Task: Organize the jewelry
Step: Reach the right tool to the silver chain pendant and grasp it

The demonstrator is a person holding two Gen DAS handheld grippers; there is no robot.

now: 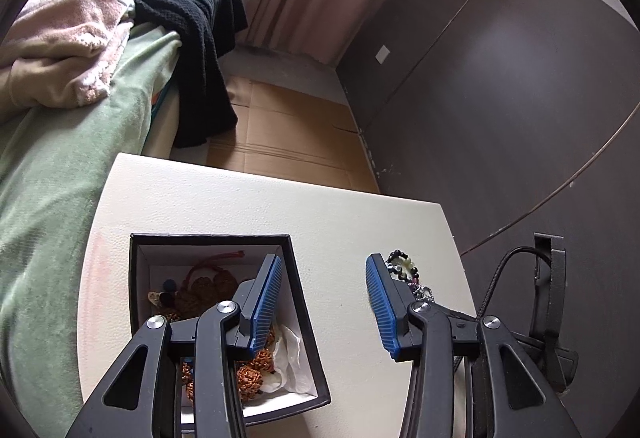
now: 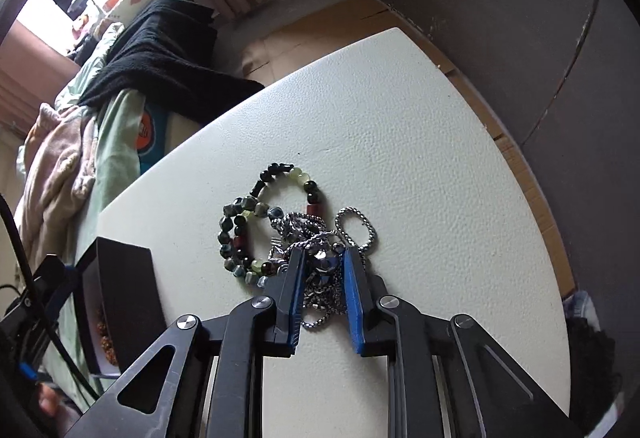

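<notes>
A black box with a white inside (image 1: 304, 318) stands on the white table (image 1: 320, 210). It holds brown seed beads (image 1: 250, 378) and a red cord. My left gripper (image 1: 322, 270) is open and empty, its left finger over the box. A pile of jewelry lies on the table: a green and dark bead bracelet (image 2: 256, 214) and a silver chain (image 2: 356, 230). My right gripper (image 2: 322, 258) is lowered over the pile, its jaws partly closed around the silver chain and its pendant. The pile also shows in the left wrist view (image 1: 408, 270). The box shows at the left of the right wrist view (image 2: 120, 294).
A bed with a green blanket (image 1: 60, 178), pink clothes (image 1: 68, 38) and a black cloth (image 1: 196, 38) lies left of the table. Dark wardrobe doors (image 1: 500, 98) stand to the right. Cardboard (image 1: 288, 130) covers the floor beyond the table.
</notes>
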